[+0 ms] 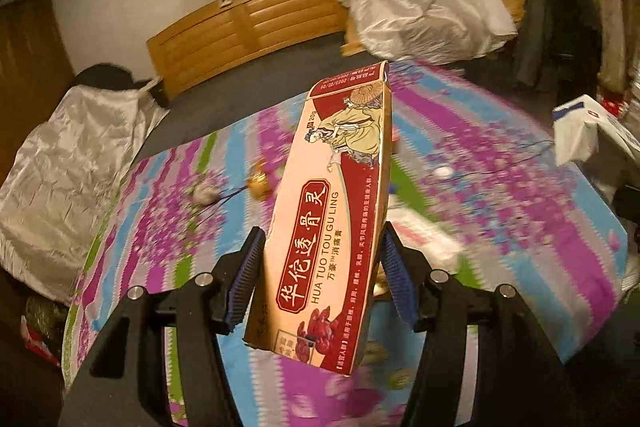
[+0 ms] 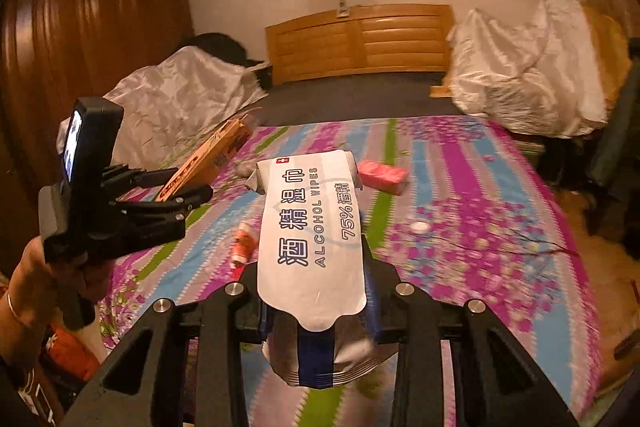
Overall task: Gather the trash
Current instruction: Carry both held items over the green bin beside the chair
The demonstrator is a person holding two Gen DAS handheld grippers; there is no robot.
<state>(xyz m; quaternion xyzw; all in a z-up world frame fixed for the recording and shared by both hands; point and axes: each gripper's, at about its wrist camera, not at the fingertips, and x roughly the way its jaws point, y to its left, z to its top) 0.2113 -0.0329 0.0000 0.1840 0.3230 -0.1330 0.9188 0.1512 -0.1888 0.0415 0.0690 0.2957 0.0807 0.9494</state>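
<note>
The left gripper (image 1: 320,263) clamps a long pink-and-red cardboard ointment box (image 1: 328,211) above the flowered striped bedsheet (image 1: 500,187). The right gripper (image 2: 312,291) pinches a white alcohol-wipes packet (image 2: 310,227). Only the right wrist view shows a pink wrapped packet (image 2: 382,175) and an orange-and-white tube (image 2: 244,243) on the sheet, plus the person's hand (image 2: 36,283) carrying the left gripper.

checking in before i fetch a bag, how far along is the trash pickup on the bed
Done: no bin or bag shows, so nothing looks binned yet. In hand: left tongs grip the ointment box; right tongs grip the alcohol wipes pack. Left on the bedspread: a pink packet, an orange tube, a white cap.
</note>
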